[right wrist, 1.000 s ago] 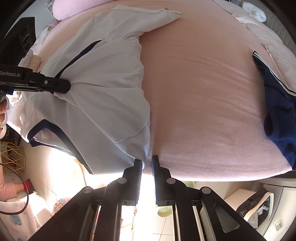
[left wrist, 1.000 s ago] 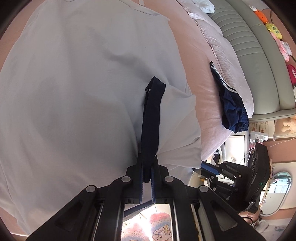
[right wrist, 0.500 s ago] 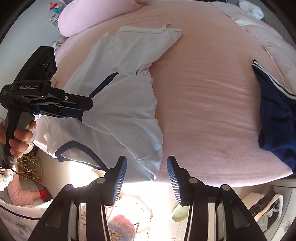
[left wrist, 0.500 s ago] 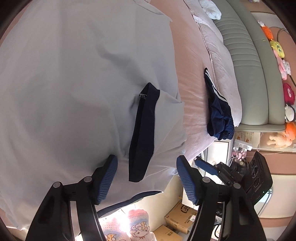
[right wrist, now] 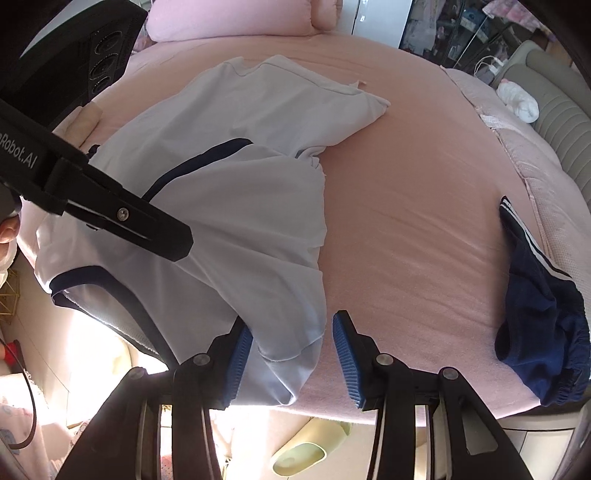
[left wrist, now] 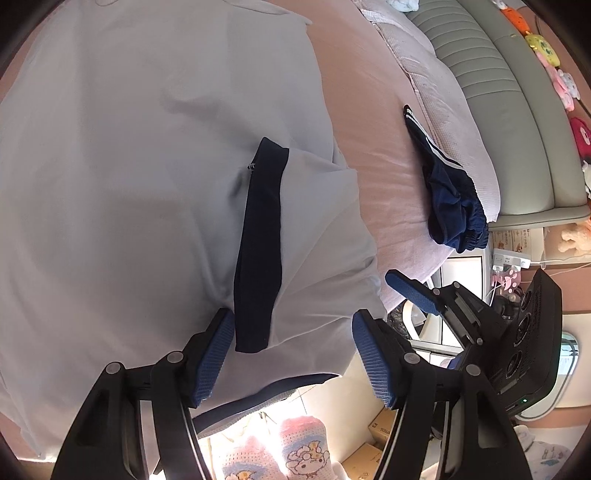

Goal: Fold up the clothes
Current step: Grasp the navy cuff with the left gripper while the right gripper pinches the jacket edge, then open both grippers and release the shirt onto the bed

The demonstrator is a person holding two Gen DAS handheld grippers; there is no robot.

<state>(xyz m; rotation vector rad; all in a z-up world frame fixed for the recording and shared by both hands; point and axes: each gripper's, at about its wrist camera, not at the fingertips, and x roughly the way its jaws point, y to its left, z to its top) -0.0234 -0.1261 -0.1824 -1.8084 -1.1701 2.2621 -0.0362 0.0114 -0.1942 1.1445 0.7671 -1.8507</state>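
Note:
A white shirt (left wrist: pixel 129 166) with navy trim lies spread on the pink bed (right wrist: pixel 406 184), its lower part hanging over the near edge. My left gripper (left wrist: pixel 291 325) stands open just above it. The navy sleeve cuff (left wrist: pixel 260 240) lies flat on the shirt, its end between the fingers but not pinched. One of its fingers (right wrist: pixel 162 232) shows over the shirt (right wrist: pixel 240 192) in the right wrist view. My right gripper (right wrist: pixel 291 325) is closing over the shirt's hem corner (right wrist: pixel 291 354). The cloth lies between the jaws and the right pad stands apart from it.
Navy shorts (right wrist: pixel 532 310) with white stripes lie at the bed's right edge. A folded pink quilt (left wrist: pixel 443 92) and a green padded headboard (left wrist: pixel 498 92) run beyond them. A pink pillow (right wrist: pixel 229 18) is at the far side. Pink slippers (left wrist: pixel 277 450) and boxes are on the floor.
Both grippers went from shut to open. The left let go of the navy cuff, which now lies on the shirt. The right drew back over the hem corner and its jaws narrowed slightly.

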